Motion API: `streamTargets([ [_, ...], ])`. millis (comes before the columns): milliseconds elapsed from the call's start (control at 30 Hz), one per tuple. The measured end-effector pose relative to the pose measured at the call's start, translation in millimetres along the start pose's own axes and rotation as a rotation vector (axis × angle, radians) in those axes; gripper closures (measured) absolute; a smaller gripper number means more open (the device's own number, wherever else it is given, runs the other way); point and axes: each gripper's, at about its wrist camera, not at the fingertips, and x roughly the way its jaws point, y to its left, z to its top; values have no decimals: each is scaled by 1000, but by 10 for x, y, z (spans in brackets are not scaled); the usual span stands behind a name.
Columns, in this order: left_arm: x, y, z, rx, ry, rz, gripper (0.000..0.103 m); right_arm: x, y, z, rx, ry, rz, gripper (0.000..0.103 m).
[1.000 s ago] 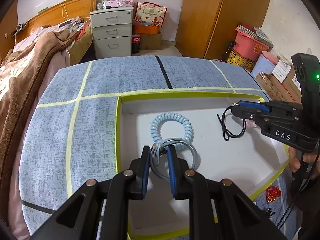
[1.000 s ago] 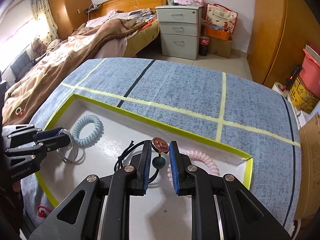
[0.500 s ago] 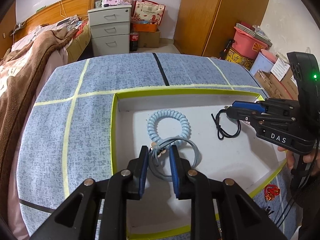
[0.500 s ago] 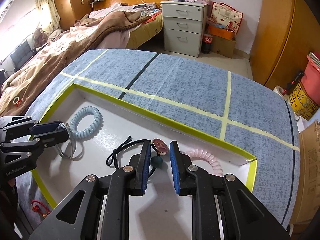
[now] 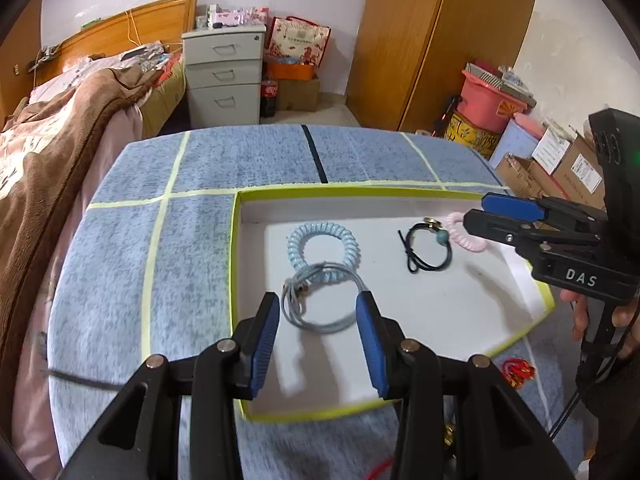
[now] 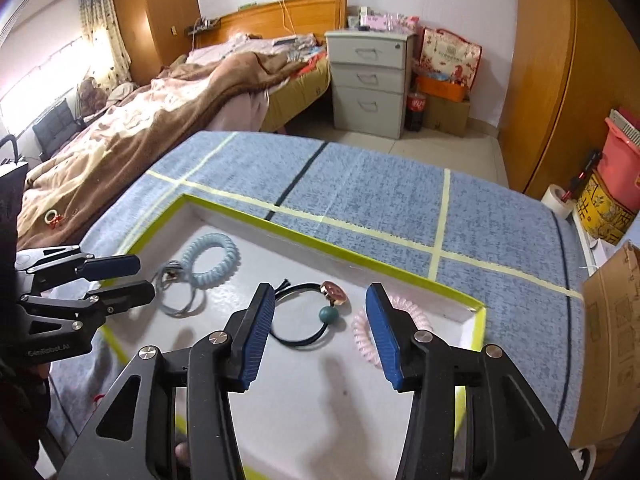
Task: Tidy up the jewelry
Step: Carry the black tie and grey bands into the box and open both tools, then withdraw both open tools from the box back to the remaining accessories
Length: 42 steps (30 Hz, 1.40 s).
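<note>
Left gripper (image 5: 318, 332): jaws spread wide, nothing between the blue pads, hovering over the near-left part of the shallow white tray with yellow-green taped rim (image 5: 236, 248). Just beyond its tips lies the thin grey elastic hair tie with a small metal charm (image 5: 320, 300), flat on the tray floor, overlapping the near edge of the light-blue spiral coil hair tie (image 5: 322, 245).

Right gripper (image 6: 320, 328): jaws also wide apart, holding nothing, above the tray's right half. Between and past its pads lies the black elastic hair tie with teal bead and round gold-rimmed charm (image 6: 316, 316), resting on the tray. Pink spiral coil hair tie (image 6: 368, 340) just right of it, partly hidden behind the right pad, near the tray's far-right corner.

Tray sits on a blue-grey mottled tablecloth with pale tape lines (image 6: 380, 200). Small red knotted ornament (image 5: 518, 372) on the cloth outside the tray, near side.
</note>
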Motion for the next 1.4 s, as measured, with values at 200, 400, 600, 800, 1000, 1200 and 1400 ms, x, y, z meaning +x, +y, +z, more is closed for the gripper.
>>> streamTargets([
  [200, -269, -55, -178, -13, -38, -34, 57, -355, 80, -176, 11, -45, -5, 54],
  [400, -468, -56, -391, -28, -66, -54, 54, -633, 124, -562, 41, -72, -10, 54],
  [600, -562, 8, -644, -70, -76, -88, 51, -735, 166, -946, 71, -60, 18, 54],
  [800, -555, 19, -800, -74, -58, -83, 49, -709, 194, -1119, 84, -43, 18, 54],
  [1000, -545, 12, -896, -80, -47, -96, 49, -679, 185, -1208, 93, -25, 38, 54],
  [1200, -533, 4, -939, -84, -43, -107, 49, -552, 249, -1226, 72, 14, 63, 54],
  [1400, -495, -6, -963, -77, -26, -104, 49, -365, 340, -1220, 26, 63, 37, 54],
])
